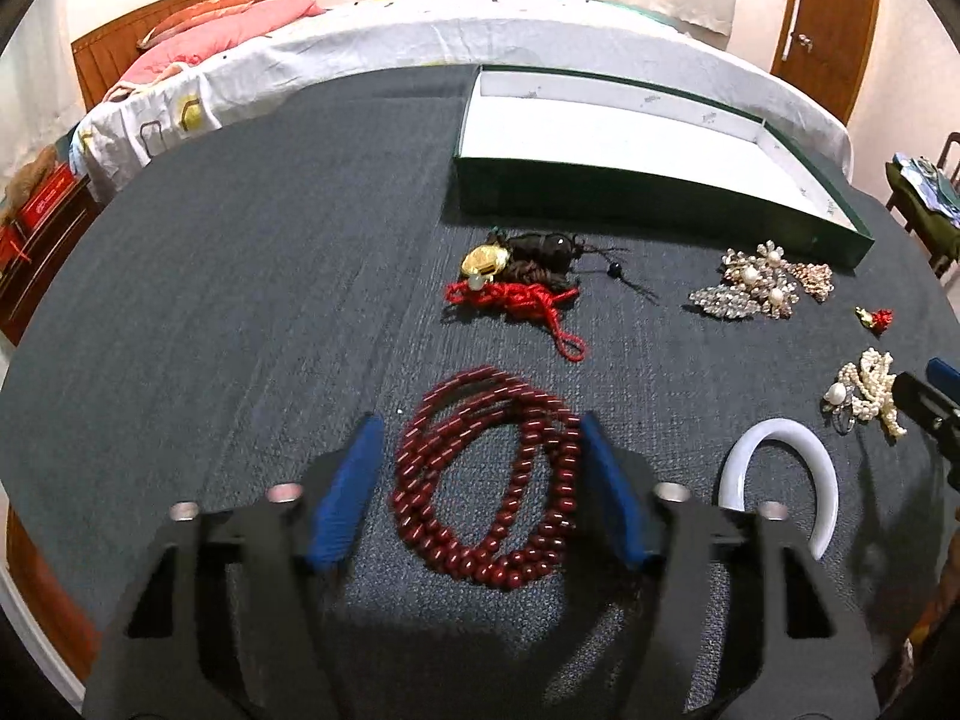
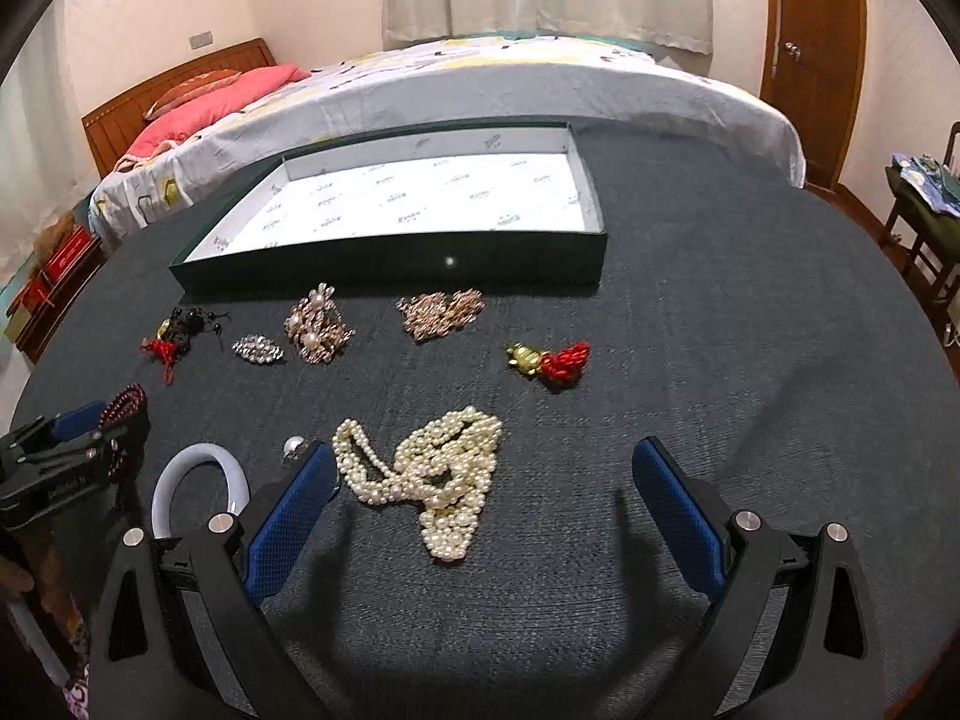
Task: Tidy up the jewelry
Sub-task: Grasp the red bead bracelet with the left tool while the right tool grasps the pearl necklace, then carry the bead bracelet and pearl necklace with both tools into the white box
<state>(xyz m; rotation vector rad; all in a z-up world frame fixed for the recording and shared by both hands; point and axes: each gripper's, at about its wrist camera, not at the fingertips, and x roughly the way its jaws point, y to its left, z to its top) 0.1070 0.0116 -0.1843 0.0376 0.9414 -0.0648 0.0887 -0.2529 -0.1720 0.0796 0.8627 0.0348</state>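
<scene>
My left gripper [image 1: 480,438] is open, its blue pads on either side of a coiled dark red bead necklace [image 1: 486,480] lying on the dark cloth. My right gripper [image 2: 486,468] is open wide and low over a heap of white pearl necklaces [image 2: 432,474], the left pad beside the heap. The pearls also show at the right of the left wrist view [image 1: 867,390]. A white bangle [image 1: 780,474] lies between the two, also visible in the right wrist view [image 2: 198,480]. The green tray with a white lining [image 2: 384,270] stands empty at the back.
On the cloth lie a red cord with gold and black charms [image 1: 516,282], crystal and pearl brooches [image 2: 318,330], a rose-gold chain piece [image 2: 441,312] and a gold charm with red tassel [image 2: 549,360]. A bed [image 2: 480,84] stands behind the table.
</scene>
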